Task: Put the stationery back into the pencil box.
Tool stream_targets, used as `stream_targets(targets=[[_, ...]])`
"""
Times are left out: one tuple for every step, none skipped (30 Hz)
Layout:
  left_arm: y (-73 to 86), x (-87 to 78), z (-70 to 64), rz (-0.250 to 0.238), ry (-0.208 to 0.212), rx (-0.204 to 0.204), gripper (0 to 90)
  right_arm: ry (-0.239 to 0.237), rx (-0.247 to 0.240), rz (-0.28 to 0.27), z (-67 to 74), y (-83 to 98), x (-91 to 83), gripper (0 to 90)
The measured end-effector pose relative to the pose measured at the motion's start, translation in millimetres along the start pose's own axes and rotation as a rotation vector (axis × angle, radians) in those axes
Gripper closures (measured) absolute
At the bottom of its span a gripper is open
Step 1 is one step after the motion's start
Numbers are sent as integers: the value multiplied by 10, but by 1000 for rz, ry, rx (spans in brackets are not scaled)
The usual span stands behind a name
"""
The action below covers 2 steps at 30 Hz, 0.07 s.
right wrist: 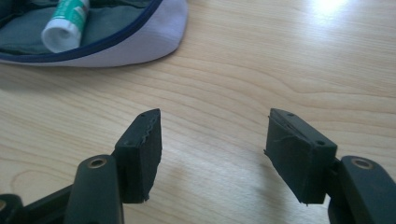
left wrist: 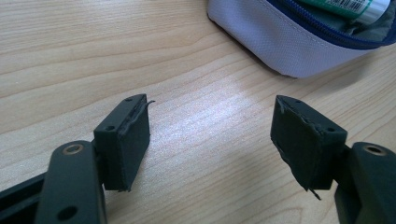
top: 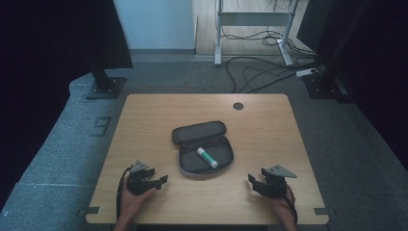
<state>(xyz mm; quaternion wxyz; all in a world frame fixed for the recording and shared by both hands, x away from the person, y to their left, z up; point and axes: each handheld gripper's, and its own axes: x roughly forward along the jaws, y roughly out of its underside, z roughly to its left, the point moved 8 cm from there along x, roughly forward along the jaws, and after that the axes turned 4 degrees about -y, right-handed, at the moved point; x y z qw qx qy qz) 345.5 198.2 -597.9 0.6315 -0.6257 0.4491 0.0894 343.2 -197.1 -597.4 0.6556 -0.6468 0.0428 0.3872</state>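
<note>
One open pencil case (top: 204,147) lies at the middle of the wooden surface (top: 269,125), its lid flap folded back on the far side and its tray toward the near edge. One glue stick (top: 207,158), white with a green band, lies inside the tray, slanting from far-left to near-right.

The left gripper (top: 161,182) rests on the surface near the left front corner, held in one hand (top: 132,202); the right gripper (top: 252,181) rests near the right front corner in the other hand (top: 281,204). Both sit just off the case's near rim, one to each side, well apart from each other. Their fingers stand spread wide with bare wood between them, holding nothing, as the left gripper view (left wrist: 212,135) and the right gripper view (right wrist: 212,144) each show. In the left gripper view the pale outer wall of the case (left wrist: 280,42) lies ahead and to the right; in the right gripper view the case (right wrist: 140,44) and the glue stick's white cap (right wrist: 63,32) sit ahead to the left.

Judged from this, the work stands at its opening step: neither gripper has engaged anything yet. The next move likely calls for one gripper to steady the soft case by its rim while the other reaches into the tray and closes across the narrow body of the glue stick, which could roll on the fabric lining.

Count: one case, one glue stick, two grippers, one round dark grommet (top: 238,106) at the far edge.
</note>
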Motion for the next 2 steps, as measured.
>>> stream_targets(targets=[[0,1,-1,0,0,0,286,8,0,0,-14,0,0,345],[0,1,-1,0,0,0,286,8,0,0,-14,0,0,345]])
